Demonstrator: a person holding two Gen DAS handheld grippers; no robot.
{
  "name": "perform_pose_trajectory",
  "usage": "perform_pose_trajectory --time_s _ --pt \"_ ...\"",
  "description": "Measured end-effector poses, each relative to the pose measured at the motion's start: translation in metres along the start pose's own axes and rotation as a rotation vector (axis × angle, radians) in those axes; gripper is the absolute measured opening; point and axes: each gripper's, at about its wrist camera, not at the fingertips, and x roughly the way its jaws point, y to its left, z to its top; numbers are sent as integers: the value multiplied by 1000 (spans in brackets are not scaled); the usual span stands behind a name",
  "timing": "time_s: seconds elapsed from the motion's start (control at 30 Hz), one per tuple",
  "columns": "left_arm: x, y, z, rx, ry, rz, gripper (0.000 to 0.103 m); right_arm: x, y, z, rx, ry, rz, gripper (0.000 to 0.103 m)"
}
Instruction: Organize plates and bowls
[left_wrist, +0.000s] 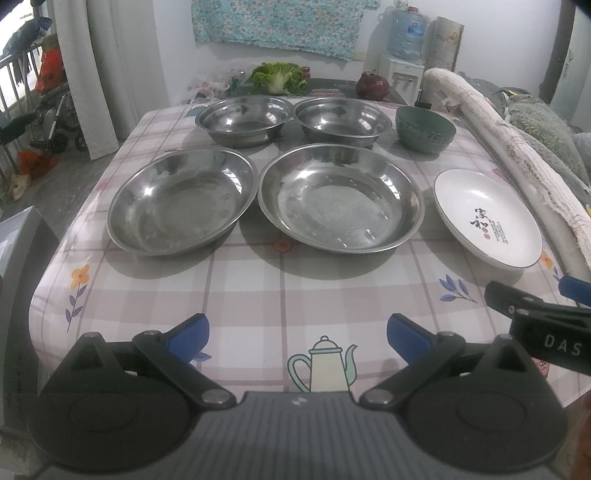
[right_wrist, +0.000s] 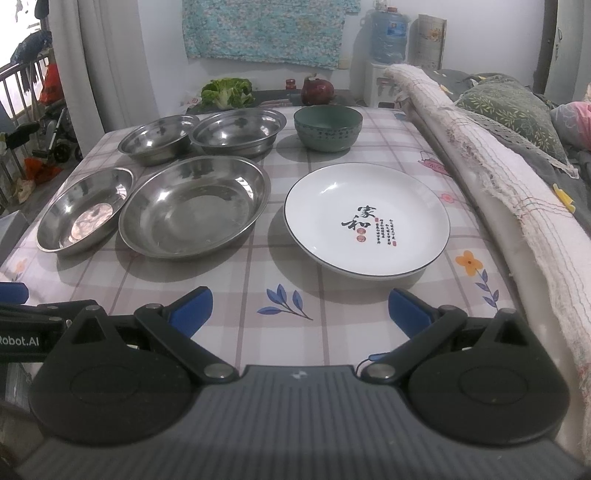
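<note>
I hold my left gripper (left_wrist: 297, 334) low over the near edge of the table (left_wrist: 258, 288), and its blue fingers stand wide apart with nothing between them. My right gripper (right_wrist: 300, 312) is in the same state, wide and empty, just beside the left one. On the checked tablecloth the dishes are in two rows, all upright and none stacked. In the near row I see the left steel plate (left_wrist: 183, 201), the middle steel plate (left_wrist: 341, 197) just beside it, and the white plate (right_wrist: 367, 219) with black writing, which lies straight in front of my right gripper. In the far row stand the left steel bowl (left_wrist: 242, 118) and the right steel bowl (left_wrist: 343, 120), almost touching, and then the green bowl (right_wrist: 328, 127) behind the white plate.
</note>
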Motion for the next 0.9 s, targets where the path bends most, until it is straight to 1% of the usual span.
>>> perform_pose_trajectory --time_s 0.53,0.7,0.9 --pt "2 6 -6 0 4 1 103 1 3 -4 -2 2 -2 102" --pt "4 9 -8 4 1 4 103 5 5 -8 -14 2 -29 102" --pt "7 12 -9 23 11 3 103 1 10 -13 -52 -41 -75 102"
